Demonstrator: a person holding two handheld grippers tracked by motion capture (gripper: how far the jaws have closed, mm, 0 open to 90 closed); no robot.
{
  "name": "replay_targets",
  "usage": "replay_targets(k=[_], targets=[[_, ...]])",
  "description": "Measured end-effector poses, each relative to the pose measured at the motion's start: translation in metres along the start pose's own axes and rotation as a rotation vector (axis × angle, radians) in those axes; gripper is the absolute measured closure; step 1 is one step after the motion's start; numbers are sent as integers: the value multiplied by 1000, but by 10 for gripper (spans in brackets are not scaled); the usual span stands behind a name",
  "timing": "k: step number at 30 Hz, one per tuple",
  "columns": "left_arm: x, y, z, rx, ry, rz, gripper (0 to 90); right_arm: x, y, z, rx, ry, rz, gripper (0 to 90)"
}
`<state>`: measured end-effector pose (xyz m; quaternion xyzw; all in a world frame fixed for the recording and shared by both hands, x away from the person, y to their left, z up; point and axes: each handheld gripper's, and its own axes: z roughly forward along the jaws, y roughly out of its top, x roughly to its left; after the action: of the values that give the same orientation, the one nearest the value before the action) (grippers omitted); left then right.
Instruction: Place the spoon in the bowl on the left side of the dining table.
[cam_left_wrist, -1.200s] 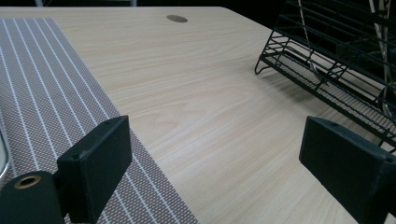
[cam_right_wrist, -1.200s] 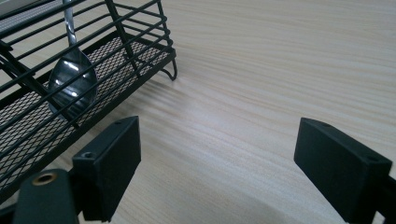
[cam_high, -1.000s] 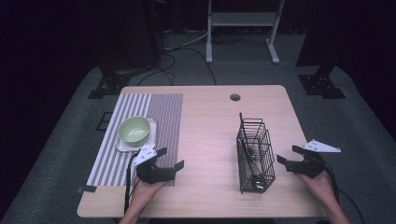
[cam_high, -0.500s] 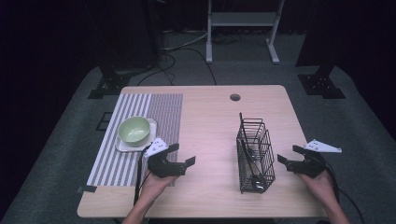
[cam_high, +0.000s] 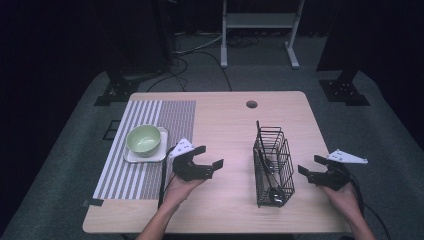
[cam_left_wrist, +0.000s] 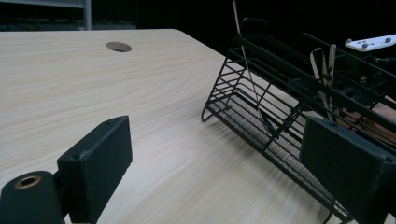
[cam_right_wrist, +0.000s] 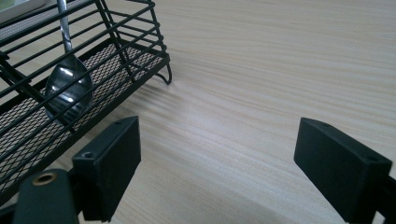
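At the left of the table (cam_high: 220, 115), a green bowl (cam_high: 143, 138) is seen on a white square plate (cam_high: 161, 152), both resting on a striped mat (cam_high: 125, 175) and unchanged from the earlier frames. The left gripper (cam_high: 210, 165) has been carried rightward, off the mat's edge and out over bare wood, nearer to the black wire basket (cam_high: 272, 160); its jaws are spread wide with nothing between them. The basket stands in its former place right of centre, with a spoon (cam_right_wrist: 70, 88) held inside it. Just right of the basket, the right gripper (cam_high: 312, 172) is kept where it was, jaws likewise parted and empty.
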<state>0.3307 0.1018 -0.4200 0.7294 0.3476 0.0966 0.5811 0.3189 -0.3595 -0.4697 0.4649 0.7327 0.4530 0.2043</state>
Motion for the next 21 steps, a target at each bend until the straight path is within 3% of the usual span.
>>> replay_targets(k=[7,21], targets=[[-5,11,19,3,-16,12,85,-1,-1,0,0,0,3,136],[-13,25,42,15,-58,23,85,-2,-2,0,0,0,6,136]])
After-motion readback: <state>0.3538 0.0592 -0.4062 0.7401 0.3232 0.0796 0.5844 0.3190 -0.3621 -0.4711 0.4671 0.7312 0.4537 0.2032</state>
